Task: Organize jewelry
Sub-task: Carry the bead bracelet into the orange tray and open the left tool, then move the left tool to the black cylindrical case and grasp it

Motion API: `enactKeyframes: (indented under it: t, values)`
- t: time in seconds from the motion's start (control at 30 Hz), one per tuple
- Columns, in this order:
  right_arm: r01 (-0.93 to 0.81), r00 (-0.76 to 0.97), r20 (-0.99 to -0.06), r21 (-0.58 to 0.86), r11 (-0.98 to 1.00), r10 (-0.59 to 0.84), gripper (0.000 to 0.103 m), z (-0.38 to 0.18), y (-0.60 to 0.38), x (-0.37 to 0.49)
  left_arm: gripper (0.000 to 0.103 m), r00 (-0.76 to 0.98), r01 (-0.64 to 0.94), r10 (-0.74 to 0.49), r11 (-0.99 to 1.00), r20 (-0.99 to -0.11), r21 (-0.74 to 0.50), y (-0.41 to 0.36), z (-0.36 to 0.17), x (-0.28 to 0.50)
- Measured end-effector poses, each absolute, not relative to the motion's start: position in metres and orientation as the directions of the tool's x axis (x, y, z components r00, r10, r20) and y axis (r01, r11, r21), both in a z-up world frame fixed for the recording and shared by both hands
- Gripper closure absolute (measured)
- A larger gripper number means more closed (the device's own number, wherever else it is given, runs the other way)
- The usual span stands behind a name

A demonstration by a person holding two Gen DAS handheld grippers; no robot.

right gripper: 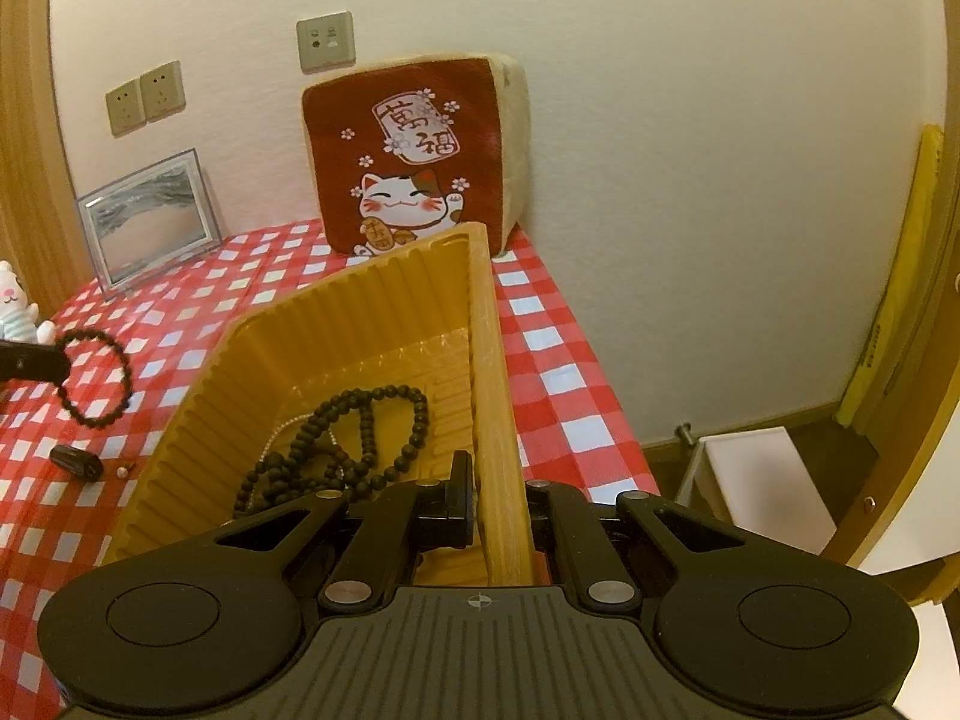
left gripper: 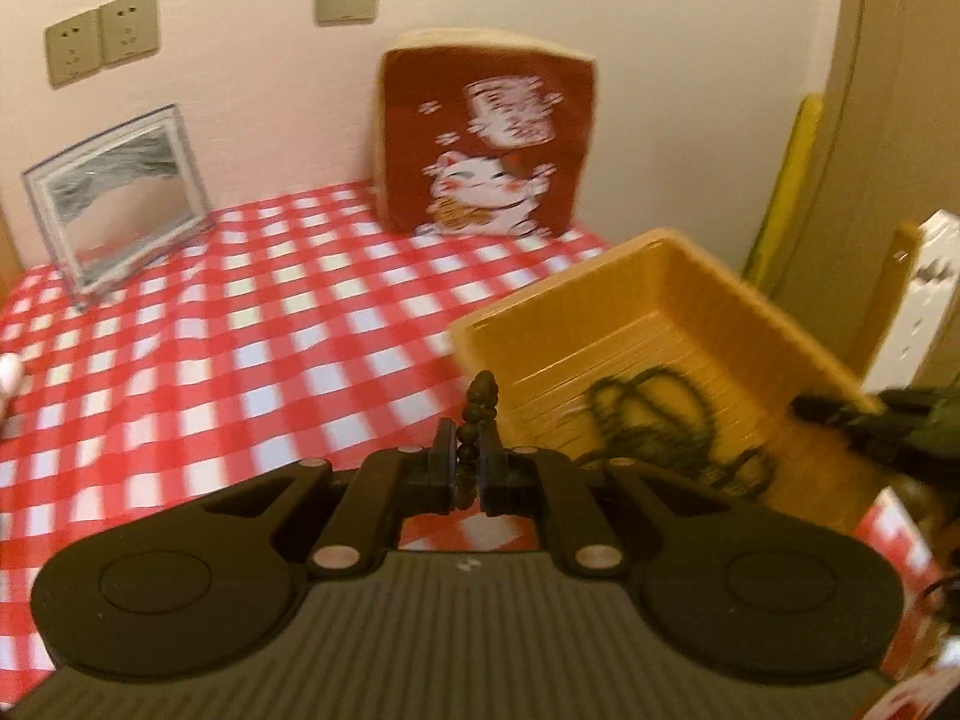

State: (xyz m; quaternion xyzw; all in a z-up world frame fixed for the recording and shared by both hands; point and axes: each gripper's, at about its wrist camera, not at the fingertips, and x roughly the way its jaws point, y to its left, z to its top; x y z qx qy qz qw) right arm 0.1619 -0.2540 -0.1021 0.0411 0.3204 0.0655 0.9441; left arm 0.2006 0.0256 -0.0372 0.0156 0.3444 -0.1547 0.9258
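Left wrist view: left gripper [left gripper: 467, 468] pinches a dark bead bracelet [left gripper: 477, 420] above the checked desk [left gripper: 210, 360]. Right gripper [right gripper: 498, 504] clamps the right wall of the yellow tray [right gripper: 288, 372], apparently tilted; long bead necklace [right gripper: 360, 432] lies inside

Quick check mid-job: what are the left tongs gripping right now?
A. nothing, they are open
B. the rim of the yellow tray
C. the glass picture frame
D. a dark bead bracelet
D: the left tongs are shut on a dark bead bracelet, which hangs from them beside the tray; it is the right tongs that clamp the tray's rim.
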Motion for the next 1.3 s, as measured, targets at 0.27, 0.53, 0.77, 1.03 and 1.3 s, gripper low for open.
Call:
enactKeyframes:
  t: [0.27,0.53,0.77,1.03,1.3]
  values:
    - [-0.101,0.787,-0.597,0.120,0.988,0.153,0.098,-0.099,-0.253,0.162,0.096,0.672,0.351,-0.359,0.924,-0.647,-0.149,-0.020,-0.043,0.209]
    - [-0.102,0.789,-0.596,0.119,0.988,0.153,0.098,-0.098,-0.252,0.162,0.096,0.636,0.333,-0.377,0.921,-0.674,-0.201,-0.045,-0.058,0.218]
    - [-0.101,0.788,-0.596,0.120,0.988,0.153,0.098,-0.098,-0.252,0.162,0.089,0.656,0.321,-0.383,0.922,-0.650,-0.218,-0.041,-0.048,0.210]
    - [-0.101,0.788,-0.596,0.121,0.987,0.154,0.098,-0.098,-0.252,0.162,0.081,0.697,0.229,-0.309,0.951,-0.647,-0.207,-0.011,-0.042,0.197]
    - [-0.102,0.788,-0.596,0.121,0.987,0.154,0.098,-0.098,-0.252,0.162,0.070,0.702,0.073,-0.171,0.983,-0.691,-0.168,0.032,-0.056,0.181]
